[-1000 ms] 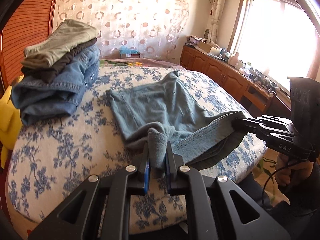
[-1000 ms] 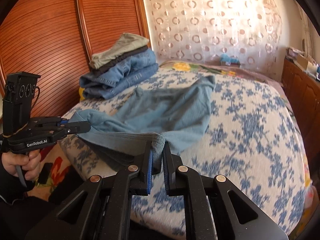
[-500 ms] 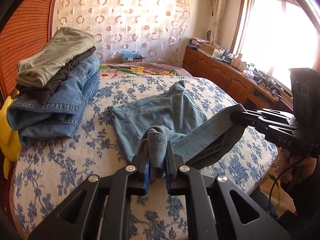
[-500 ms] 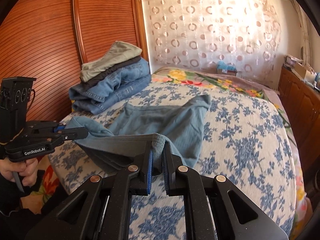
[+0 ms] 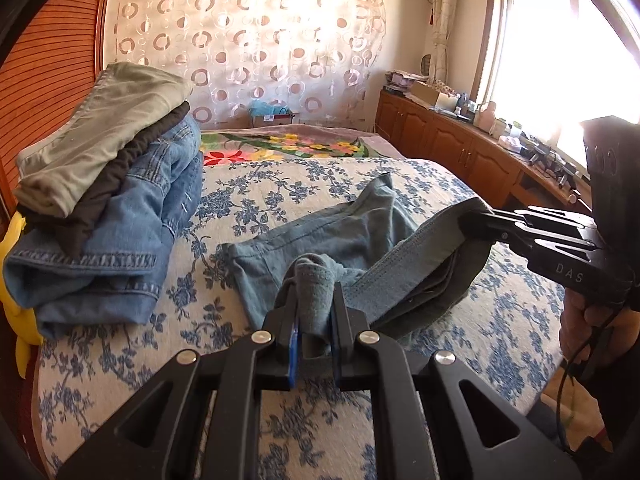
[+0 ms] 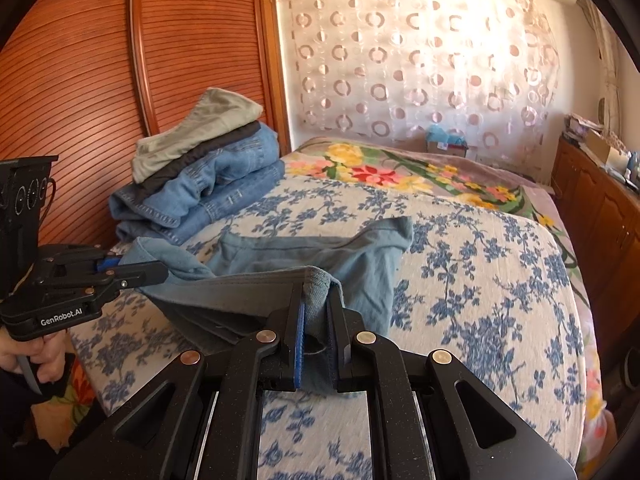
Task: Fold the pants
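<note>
Grey-blue pants [image 5: 344, 236] lie partly on the bed, with the near edge lifted off it. My left gripper [image 5: 314, 300] is shut on one bunched corner of the pants. My right gripper [image 6: 316, 304] is shut on the other corner. The waistband [image 6: 240, 284] is stretched taut between the two. The right gripper also shows in the left wrist view [image 5: 476, 220], and the left gripper shows in the right wrist view [image 6: 156, 268]. The far part of the pants [image 6: 360, 248] rests on the blue-flowered bedspread [image 6: 480, 280].
A stack of folded jeans and other pants [image 5: 100, 200] sits at the bed's left by a red wooden wardrobe [image 6: 100, 60]. A flowered blanket [image 5: 288, 146] lies at the far end. A wooden cabinet [image 5: 460, 148] with clutter runs under the window on the right.
Both grippers have carried the held edge of the pants forward over the bed. More of the pants now lies folded over itself, and the far end of the bed has come closer.
</note>
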A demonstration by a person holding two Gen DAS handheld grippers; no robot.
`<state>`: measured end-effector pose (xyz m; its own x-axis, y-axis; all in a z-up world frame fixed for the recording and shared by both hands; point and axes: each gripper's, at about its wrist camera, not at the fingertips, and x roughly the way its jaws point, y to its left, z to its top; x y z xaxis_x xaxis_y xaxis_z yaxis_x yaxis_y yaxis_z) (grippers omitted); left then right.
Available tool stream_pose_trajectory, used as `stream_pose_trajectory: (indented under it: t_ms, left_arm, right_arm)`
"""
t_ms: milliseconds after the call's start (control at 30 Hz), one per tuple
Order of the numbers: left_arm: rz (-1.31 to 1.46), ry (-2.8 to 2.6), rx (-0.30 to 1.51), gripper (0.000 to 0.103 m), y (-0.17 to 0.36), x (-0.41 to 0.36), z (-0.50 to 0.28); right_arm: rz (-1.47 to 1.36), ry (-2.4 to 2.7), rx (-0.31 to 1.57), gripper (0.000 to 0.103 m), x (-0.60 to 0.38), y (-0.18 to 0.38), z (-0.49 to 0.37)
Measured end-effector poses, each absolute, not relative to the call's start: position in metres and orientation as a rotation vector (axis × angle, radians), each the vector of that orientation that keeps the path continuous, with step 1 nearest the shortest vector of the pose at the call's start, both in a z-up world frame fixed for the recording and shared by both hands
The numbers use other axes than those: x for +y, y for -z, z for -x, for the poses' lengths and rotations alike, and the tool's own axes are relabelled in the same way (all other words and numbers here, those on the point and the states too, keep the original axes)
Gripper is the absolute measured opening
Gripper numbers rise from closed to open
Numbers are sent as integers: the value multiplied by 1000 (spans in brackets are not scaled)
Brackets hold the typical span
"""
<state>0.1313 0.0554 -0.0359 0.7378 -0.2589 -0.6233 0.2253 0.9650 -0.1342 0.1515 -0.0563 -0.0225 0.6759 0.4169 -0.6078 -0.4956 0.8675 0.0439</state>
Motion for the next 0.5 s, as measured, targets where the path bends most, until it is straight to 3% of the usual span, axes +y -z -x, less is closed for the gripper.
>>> stream_pose_trajectory:
  t_ms: [500]
  left_arm:
    - [29, 225, 731, 9, 42, 55, -179]
  right_arm:
    - [123, -468, 705, 7, -48, 37, -206]
